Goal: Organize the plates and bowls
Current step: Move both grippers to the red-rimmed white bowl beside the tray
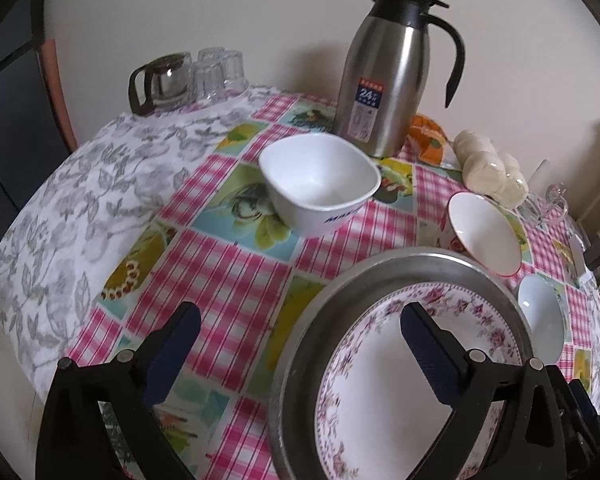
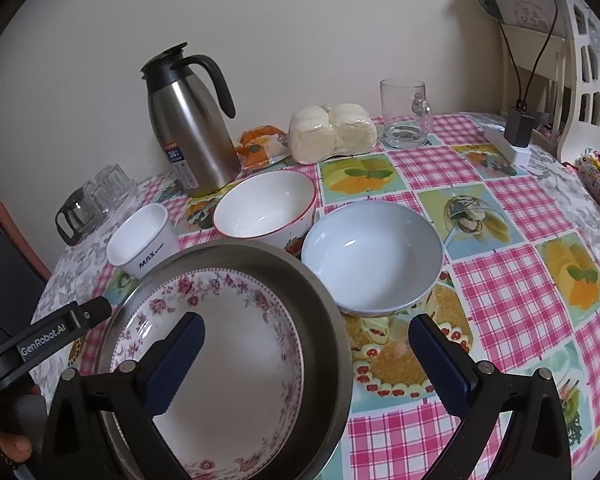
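Observation:
A floral plate (image 1: 380, 356) lies inside a steel plate (image 1: 380, 260) on the checked tablecloth. My left gripper (image 1: 300, 336) stands open astride the steel plate's left rim, right finger over the floral plate, gripping nothing. Beyond sit a white square bowl (image 1: 320, 184), a red-rimmed bowl (image 1: 484, 232) and a pale blue bowl (image 1: 540, 320). My right gripper (image 2: 308, 344) is open across the steel plate's (image 2: 324, 300) right rim, left finger above the floral plate (image 2: 240, 340), empty. The square bowl (image 2: 144, 240), red-rimmed bowl (image 2: 264, 204) and blue bowl (image 2: 372, 256) stand just behind.
A steel thermos jug (image 1: 384, 80), a glass pot with tumblers (image 1: 168, 80) and bagged buns (image 1: 492, 172) line the wall side. A glass mug (image 2: 404, 116), a plugged charger (image 2: 516, 132) and a chair (image 2: 588, 80) are at the far right. A hand (image 2: 16, 446) shows at lower left.

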`<state>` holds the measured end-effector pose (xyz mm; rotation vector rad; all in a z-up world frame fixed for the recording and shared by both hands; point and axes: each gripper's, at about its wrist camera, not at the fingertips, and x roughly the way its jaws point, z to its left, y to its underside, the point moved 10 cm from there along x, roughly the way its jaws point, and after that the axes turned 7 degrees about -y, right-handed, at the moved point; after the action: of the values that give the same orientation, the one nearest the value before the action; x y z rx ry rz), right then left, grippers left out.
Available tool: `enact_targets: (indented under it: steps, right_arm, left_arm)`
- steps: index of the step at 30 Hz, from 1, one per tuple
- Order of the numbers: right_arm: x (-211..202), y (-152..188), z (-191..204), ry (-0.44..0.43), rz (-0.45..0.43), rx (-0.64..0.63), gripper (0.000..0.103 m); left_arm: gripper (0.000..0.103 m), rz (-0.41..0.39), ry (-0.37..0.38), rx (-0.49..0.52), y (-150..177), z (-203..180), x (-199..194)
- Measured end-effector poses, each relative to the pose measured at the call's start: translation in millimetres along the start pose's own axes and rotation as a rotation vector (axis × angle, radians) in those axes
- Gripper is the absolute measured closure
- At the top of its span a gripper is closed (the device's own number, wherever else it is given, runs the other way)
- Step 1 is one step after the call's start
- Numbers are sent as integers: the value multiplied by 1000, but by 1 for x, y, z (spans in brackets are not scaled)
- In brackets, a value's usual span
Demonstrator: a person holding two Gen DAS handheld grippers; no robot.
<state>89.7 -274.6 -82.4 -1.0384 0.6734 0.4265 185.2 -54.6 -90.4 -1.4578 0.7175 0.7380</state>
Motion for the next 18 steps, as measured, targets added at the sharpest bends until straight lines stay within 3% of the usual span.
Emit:
enact_targets:
  steps: [8,12,18]
  right_arm:
    - [-5,-7,-5,4,-24,-22,0]
    - [-5,-14,-2,-36,-20,-31,0]
    - [10,-27,-5,-37,20,-34,0]
  left_arm:
    - [3,-49,40,50,-12,-11,0]
    - [3,-17,109,22,-15,-17,0]
    - [3,7,154,22,-31,-31,8]
